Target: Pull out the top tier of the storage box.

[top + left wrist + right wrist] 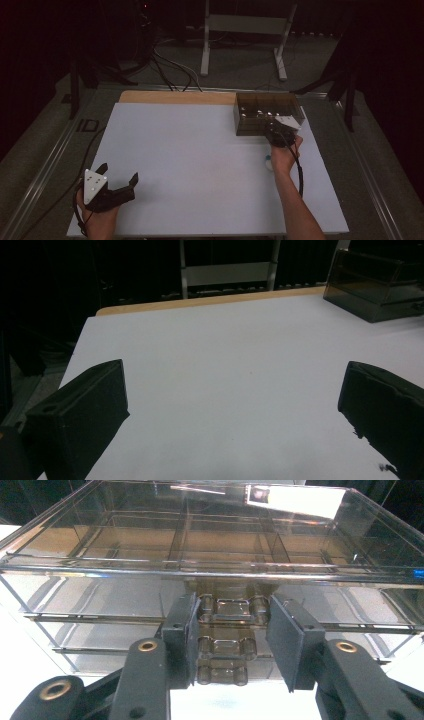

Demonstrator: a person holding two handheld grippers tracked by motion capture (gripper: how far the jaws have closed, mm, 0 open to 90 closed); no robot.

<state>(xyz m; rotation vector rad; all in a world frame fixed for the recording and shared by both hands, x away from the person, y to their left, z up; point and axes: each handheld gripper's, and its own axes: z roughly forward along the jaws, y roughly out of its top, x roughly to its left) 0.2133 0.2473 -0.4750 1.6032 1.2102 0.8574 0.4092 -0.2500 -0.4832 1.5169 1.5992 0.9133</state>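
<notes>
A smoky clear plastic box (267, 112) with several compartments stands at the table's far right; the right gripper view shows its lid (200, 545) down. My right gripper (278, 134) is at the box's near wall. Its two black jaws flank the front latch (232, 610), and the pads (292, 645) sit against the latch's sides, so my right gripper (232, 645) is shut on it. My left gripper (118, 172) rests at the table's near left, open wide with nothing between its jaws (235, 385). The box (375, 290) is far off to its right.
The white tabletop (200, 160) has a wooden strip (175, 96) along its far edge. A small white and blue object (268, 161) lies beside my right hand. A white label (295, 500) is on the box lid. A white stand (245, 30) and cables lie beyond the table.
</notes>
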